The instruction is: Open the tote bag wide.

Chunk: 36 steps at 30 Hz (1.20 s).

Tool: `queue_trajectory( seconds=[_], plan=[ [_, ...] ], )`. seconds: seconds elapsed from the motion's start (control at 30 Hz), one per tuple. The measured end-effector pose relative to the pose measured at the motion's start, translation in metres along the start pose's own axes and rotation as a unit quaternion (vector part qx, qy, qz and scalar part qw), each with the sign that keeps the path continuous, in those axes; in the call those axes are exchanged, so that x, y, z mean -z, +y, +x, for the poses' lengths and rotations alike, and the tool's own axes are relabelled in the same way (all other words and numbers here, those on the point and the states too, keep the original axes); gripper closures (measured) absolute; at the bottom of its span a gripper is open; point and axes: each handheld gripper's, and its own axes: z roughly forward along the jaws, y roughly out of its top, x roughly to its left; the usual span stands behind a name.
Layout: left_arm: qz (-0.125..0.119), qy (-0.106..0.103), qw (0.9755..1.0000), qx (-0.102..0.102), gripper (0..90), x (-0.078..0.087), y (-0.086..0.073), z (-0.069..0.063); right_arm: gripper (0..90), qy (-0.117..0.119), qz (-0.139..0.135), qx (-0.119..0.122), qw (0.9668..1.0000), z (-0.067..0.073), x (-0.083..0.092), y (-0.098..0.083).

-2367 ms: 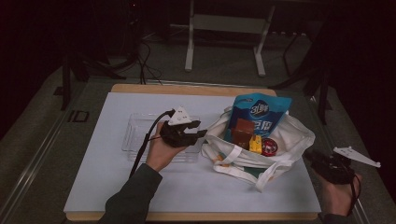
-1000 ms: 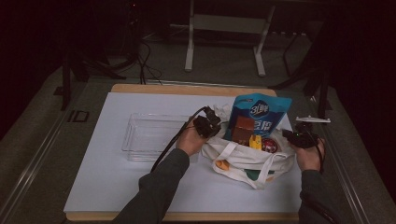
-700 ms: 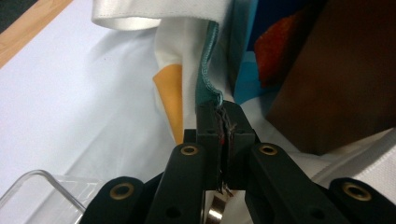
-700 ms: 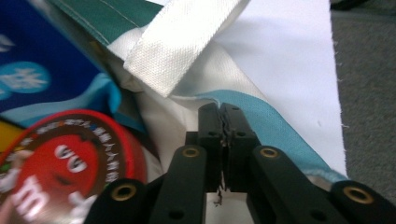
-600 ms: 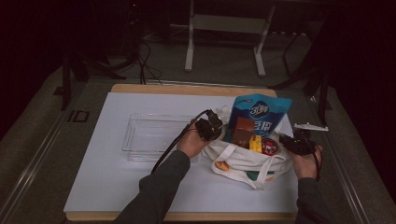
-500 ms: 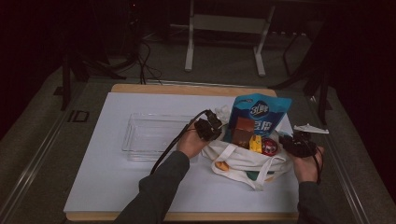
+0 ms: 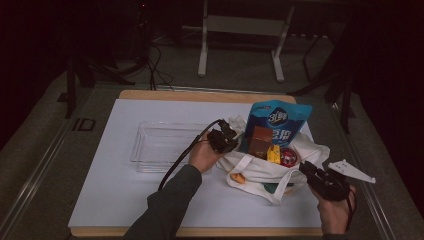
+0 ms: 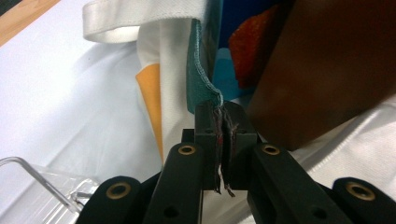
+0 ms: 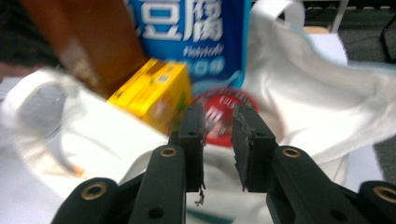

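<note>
A white cloth tote bag (image 7: pixel 260 167) lies open on the white-covered surface (image 7: pixel 115 185), just to the right of a clear plastic rectangular tray (image 7: pixel 160 145). Packed inside it are a tall blue snack pouch with white lettering (image 7: pixel 277 122), a brown box (image 7: pixel 260 141), a small yellow carton (image 7: pixel 273 153) and a round red-lidded tin (image 7: pixel 288 157).

The left gripper (image 7: pixel 223 140) sits at the bag's left rim, its fingers (image 8: pixel 219 140) pressed together on the teal-green edging of the bag's mouth (image 8: pixel 201 79) (the fabric runs straight down into the seam between the pads). In the left gripper view the brown box (image 8: pixel 322 70) rises close on the right and a corner of the clear tray (image 8: pixel 42 186) shows at lower left.

The right gripper (image 7: pixel 307 172) is held at the bag's lower right corner, pointing in toward the contents. Its fingers (image 9: pixel 194 140) stand a narrow gap apart, having just been opening, with nothing gripped between them; through the gap the red tin (image 9: pixel 219 109) is visible, with the yellow carton (image 9: pixel 156 93) just beside it.
</note>
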Motion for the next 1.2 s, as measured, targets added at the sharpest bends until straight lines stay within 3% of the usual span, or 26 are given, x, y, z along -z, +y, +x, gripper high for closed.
queue_trajectory(
  seconds=[0.17, 0.27, 0.4, 0.53, 0.6, 0.77, 0.8, 0.9, 0.97, 1.0, 1.1, 1.2],
  plan=[
    [-0.003, 0.000, 1.0000, -0.005, 86.4, 0.001, -0.001, -0.009, 77.8, 0.006, 0.041, 0.014, 0.9991, 0.006, -0.016, -0.020],
    [-0.003, 0.004, 0.9999, -0.014, 86.3, -0.001, -0.005, -0.014, 80.6, -0.006, 0.065, 0.026, 0.9975, 0.009, -0.030, -0.031],
    [-0.002, 0.006, 0.9998, -0.021, 86.1, -0.001, -0.008, -0.016, 81.5, -0.002, 0.079, 0.025, 0.9966, 0.011, -0.040, -0.043],
    [0.001, 0.008, 0.9997, -0.025, 85.8, 0.000, -0.008, -0.017, 80.6, -0.001, 0.071, 0.026, 0.9972, 0.013, -0.038, -0.044],
    [0.001, 0.008, 0.9997, -0.023, 85.7, 0.000, -0.008, -0.016, 73.7, 0.000, 0.053, 0.023, 0.9983, 0.013, -0.033, -0.041],
    [-0.001, 0.007, 0.9997, -0.022, 85.6, 0.000, -0.009, -0.015, 68.7, 0.022, 0.014, 0.017, 0.9995, 0.014, -0.017, -0.031],
    [-0.001, 0.007, 0.9997, -0.021, 85.6, 0.000, -0.009, -0.015, 66.8, 0.030, 0.000, 0.032, 0.9990, 0.018, -0.008, -0.026],
    [-0.002, 0.006, 0.9998, -0.020, 85.6, 0.000, -0.009, -0.015, 64.9, 0.037, -0.008, 0.052, 0.9979, 0.021, 0.000, -0.024],
    [-0.003, 0.005, 0.9998, -0.019, 85.6, 0.001, -0.009, -0.015, 64.8, 0.040, -0.007, 0.061, 0.9973, 0.022, 0.001, -0.024],
    [-0.004, 0.005, 0.9998, -0.019, 85.5, 0.001, -0.009, -0.015, 63.8, 0.043, 0.005, 0.086, 0.9954, 0.024, 0.003, -0.026],
    [-0.005, 0.005, 0.9998, -0.020, 85.5, 0.001, -0.009, -0.015, 62.4, 0.048, 0.020, 0.095, 0.9941, 0.024, 0.001, -0.030],
    [-0.005, 0.004, 0.9998, -0.020, 85.4, 0.001, -0.009, -0.015, 64.5, 0.039, 0.036, 0.100, 0.9936, 0.024, -0.010, -0.036]
  ],
)
